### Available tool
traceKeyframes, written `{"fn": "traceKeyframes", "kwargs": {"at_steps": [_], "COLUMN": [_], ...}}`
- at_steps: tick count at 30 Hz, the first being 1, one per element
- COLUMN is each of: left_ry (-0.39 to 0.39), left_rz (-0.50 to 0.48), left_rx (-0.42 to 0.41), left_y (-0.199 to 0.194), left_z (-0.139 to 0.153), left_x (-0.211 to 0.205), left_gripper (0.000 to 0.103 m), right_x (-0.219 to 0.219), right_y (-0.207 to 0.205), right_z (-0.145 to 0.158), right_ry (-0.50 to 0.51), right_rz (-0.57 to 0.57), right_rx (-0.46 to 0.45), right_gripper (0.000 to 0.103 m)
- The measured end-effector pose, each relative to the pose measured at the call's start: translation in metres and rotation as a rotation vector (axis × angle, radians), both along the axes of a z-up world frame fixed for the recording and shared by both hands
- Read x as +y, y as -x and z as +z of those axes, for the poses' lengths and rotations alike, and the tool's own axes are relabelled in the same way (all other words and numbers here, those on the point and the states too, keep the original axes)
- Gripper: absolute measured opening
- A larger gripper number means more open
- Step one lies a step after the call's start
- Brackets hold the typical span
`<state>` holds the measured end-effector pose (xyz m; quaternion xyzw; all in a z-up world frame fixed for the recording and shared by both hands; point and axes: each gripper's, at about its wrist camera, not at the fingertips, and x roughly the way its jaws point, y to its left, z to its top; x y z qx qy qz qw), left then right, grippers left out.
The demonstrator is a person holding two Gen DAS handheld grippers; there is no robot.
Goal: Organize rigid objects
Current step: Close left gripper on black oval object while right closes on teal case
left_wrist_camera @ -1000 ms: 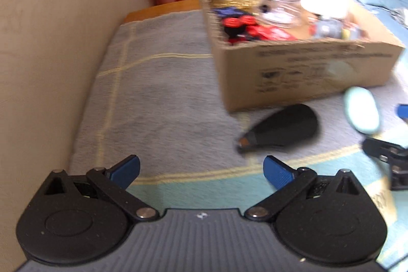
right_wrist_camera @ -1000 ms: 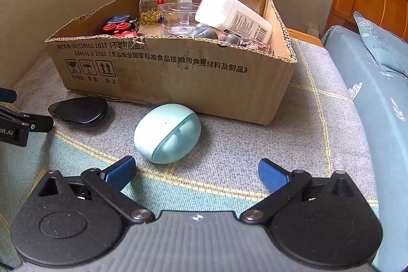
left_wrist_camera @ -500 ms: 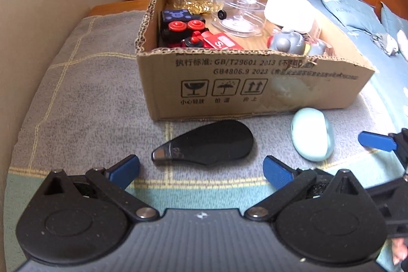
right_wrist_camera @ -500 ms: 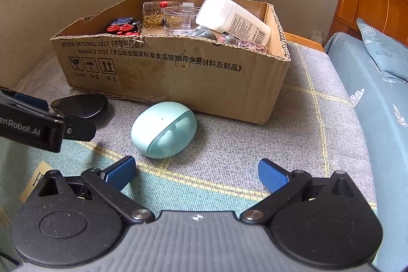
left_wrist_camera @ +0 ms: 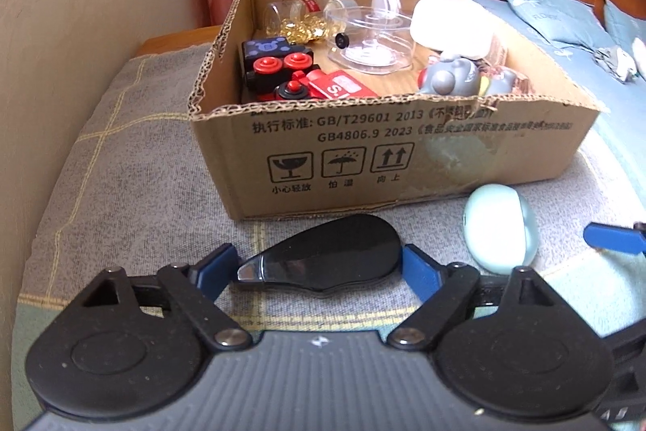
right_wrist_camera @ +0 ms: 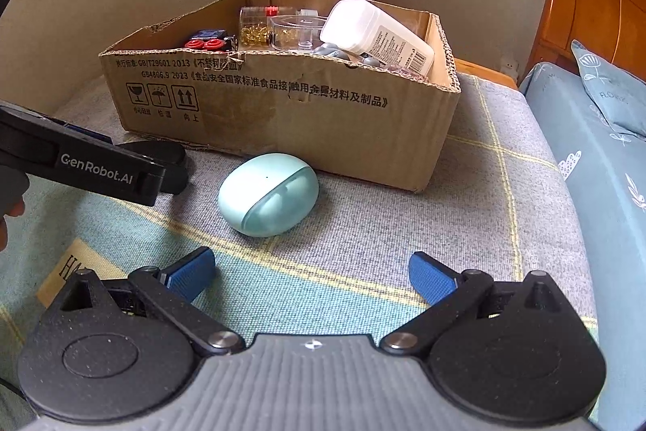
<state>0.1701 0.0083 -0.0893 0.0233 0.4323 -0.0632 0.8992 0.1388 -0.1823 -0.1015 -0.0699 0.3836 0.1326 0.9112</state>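
- Left tongs (left_wrist_camera: 319, 265): closing around the black case (left_wrist_camera: 323, 261); blue pads at its two ends, the right one touching or nearly so, the left with a slight gap. Advice: centre the pads on the ends, squeeze level, since the glossy shell looks likely to slip.
- Right tongs (right_wrist_camera: 311, 275): open, empty, hovering over the blanket (right_wrist_camera: 504, 196).
- Black case: flat on the blanket, between the left pads, just before the box (left_wrist_camera: 403, 156).
- Mint case (right_wrist_camera: 268, 194): on the blanket, ahead of the right tongs, near the box front.
- Box: open-topped, holding toys, clear containers and a white bottle (right_wrist_camera: 375, 31).
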Motion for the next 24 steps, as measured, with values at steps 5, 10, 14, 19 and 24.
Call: {"fn": "traceKeyframes", "kwargs": {"at_steps": [5, 10, 14, 19, 24], "left_ry": [0.001, 0.001, 0.003, -0.023, -0.008], "left_rz": [-0.073, -0.148, -0.114, -0.050, -0.006], "left_rx": [-0.012, -0.018, -0.014, 0.010, 0.022], "left_y": [0.011, 0.026, 0.030, 0.036, 0.039], "left_z": [0.000, 0.000, -0.001, 0.002, 0.002], "left_x": [0.015, 0.034, 0.043, 0.037, 0.035], "left_gripper": [0.087, 0.087, 0.087, 0.090, 0.091], "right_x": [0.000, 0.000, 0.001, 0.001, 0.001], "right_y": [0.001, 0.001, 0.001, 0.001, 0.001], "right_z": [0.000, 0.001, 0.001, 0.001, 0.001], "right_ry": [0.001, 0.002, 0.004, 0.003, 0.002], "right_rz": [0.000, -0.002, 0.000, 0.000, 0.004], "right_rx": [0.001, 0.004, 0.005, 0.006, 0.004], "right_gripper": [0.103, 0.103, 0.103, 0.103, 0.103]}}
